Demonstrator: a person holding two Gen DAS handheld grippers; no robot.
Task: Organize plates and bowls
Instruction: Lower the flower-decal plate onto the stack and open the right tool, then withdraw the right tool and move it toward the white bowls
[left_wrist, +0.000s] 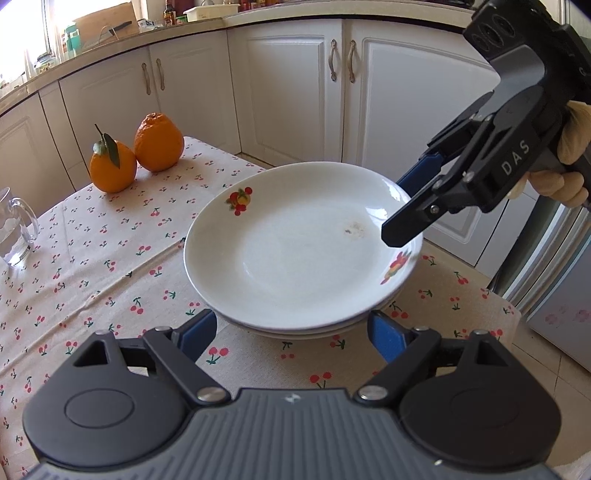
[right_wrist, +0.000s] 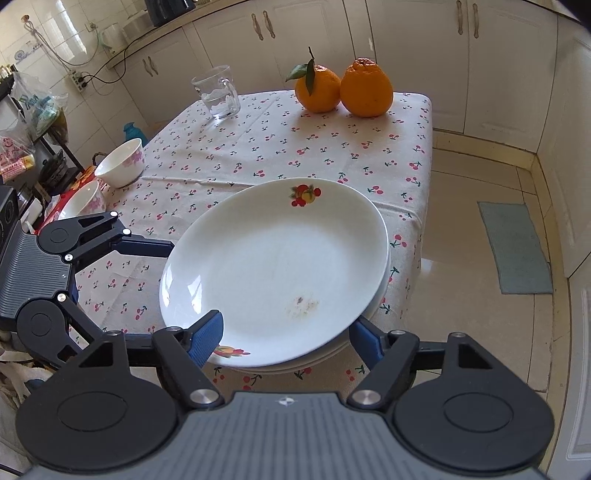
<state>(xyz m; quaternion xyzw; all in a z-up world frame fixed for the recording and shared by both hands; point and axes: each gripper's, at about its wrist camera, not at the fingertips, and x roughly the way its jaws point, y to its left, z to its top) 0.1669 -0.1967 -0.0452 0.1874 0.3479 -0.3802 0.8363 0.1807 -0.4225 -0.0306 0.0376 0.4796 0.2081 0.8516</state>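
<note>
Three or so plates (right_wrist: 273, 258) already sit stacked near the table's (right_wrist: 413, 155) floor-side edge, right gripper (right_wrist: 288, 334) straddling the stack's rim unclamped, left gripper (left_wrist: 291, 330) open, empty beside it — two bowls (right_wrist: 120, 164) beyond the stack remain unstacked.

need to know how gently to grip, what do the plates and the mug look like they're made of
Top plate: seemingly glazed white ceramic, given its glossy highlights and printed fruit decal. Mug: clear glass or maybe hard plastic, since the tablecloth shows through it.
</note>
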